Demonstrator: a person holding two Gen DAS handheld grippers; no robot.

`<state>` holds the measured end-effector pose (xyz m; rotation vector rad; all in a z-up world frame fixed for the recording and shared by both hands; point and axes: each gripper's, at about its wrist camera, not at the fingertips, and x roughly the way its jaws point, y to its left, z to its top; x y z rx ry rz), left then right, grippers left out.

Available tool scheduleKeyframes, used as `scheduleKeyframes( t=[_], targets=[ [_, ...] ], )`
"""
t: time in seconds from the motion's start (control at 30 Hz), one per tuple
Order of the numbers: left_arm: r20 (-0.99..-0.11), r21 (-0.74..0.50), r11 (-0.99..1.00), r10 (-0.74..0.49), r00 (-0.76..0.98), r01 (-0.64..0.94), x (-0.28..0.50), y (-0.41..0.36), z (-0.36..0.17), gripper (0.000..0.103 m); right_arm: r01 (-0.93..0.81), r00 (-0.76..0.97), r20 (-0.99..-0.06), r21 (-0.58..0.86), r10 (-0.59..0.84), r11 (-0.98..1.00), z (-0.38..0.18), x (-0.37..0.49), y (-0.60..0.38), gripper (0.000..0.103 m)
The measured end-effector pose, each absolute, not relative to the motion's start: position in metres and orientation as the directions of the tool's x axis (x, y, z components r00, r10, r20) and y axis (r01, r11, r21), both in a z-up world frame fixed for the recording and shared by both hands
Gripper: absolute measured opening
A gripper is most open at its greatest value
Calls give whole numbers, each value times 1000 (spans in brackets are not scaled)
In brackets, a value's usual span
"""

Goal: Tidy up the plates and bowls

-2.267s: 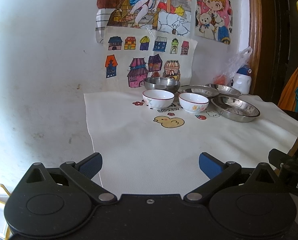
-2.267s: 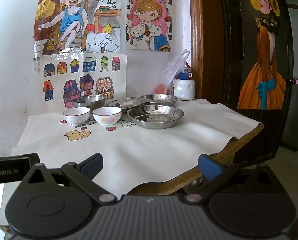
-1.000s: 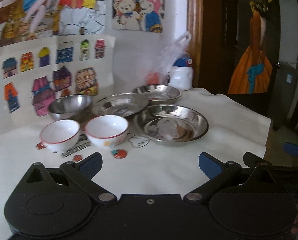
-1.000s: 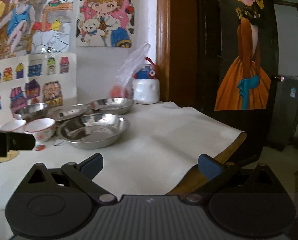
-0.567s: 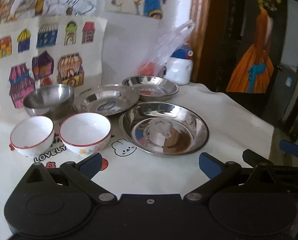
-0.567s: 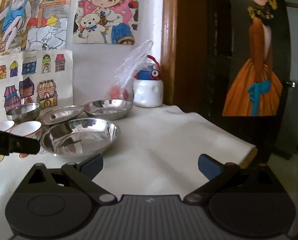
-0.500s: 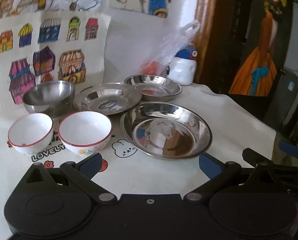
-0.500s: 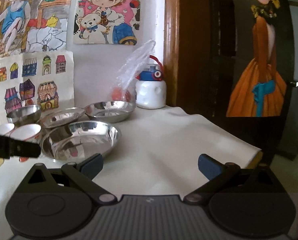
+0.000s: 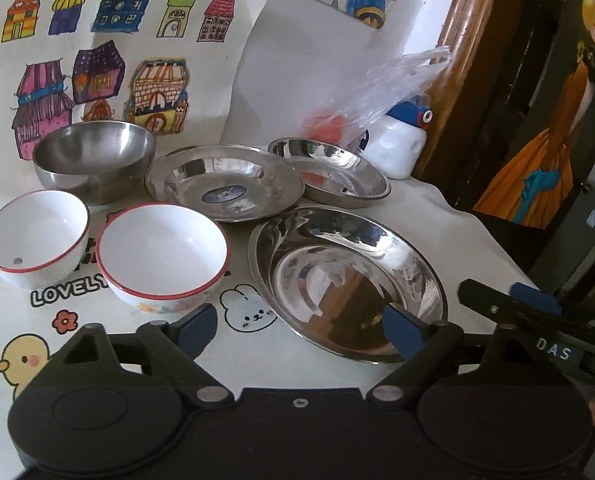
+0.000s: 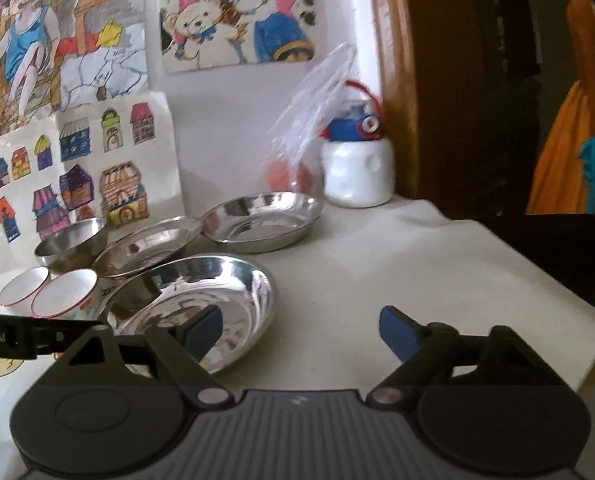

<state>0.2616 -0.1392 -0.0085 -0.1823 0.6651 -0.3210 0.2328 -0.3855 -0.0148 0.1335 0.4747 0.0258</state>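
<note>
On your surface (image 9: 449,216), the near plate (image 9: 345,280) sits at 12 o'clock, two ceramic bowls (image 9: 161,256) at 10, and two plates (image 9: 225,184) and a steel bowl (image 9: 93,156) behind them.

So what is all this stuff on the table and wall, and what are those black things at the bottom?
steel plates: three, shiny silver, right half of the cloth, one near, two behind
steel bowl: one, silver, back left by the wall
white bowls: two, white with red rims, side by side, front left
tablecloth: one, cream with cartoon prints, covering the table
bottle: one, white with blue top, back corner
plastic bag: one, clear, something orange inside, beside the bottle
drawings: several, coloured, on the wall
left gripper: one, black with blue pads, open, empty
right gripper: one, black with blue pads, open, empty
</note>
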Motion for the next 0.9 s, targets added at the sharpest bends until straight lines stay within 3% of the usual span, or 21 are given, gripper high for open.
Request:
scheduleKeyframes(
  t=[0.33,0.5,0.57,0.67,0.9],
  targets=[
    [-576,-277,940,-329,748,200,271,-144,-14,64,-86,859,-488,161,155,983,-21,260,-380,69],
    [-580,-263,946,-311,753,188,273,-145,-17,39,-75,851,-500,192,163,979,-26,268,-380,46],
    [-581,-265,947,-307,754,181,274,-144,-17,34,-76,840,-511,216,179,973,-29,270,-380,32],
    [-581,-265,949,-300,757,173,274,-144,-18,29,-72,829,-526,238,191,969,-33,273,-380,22],
    [-585,-256,950,-299,754,178,272,-146,-19,23,-45,828,-531,257,180,965,-34,266,-383,21]
  ],
)
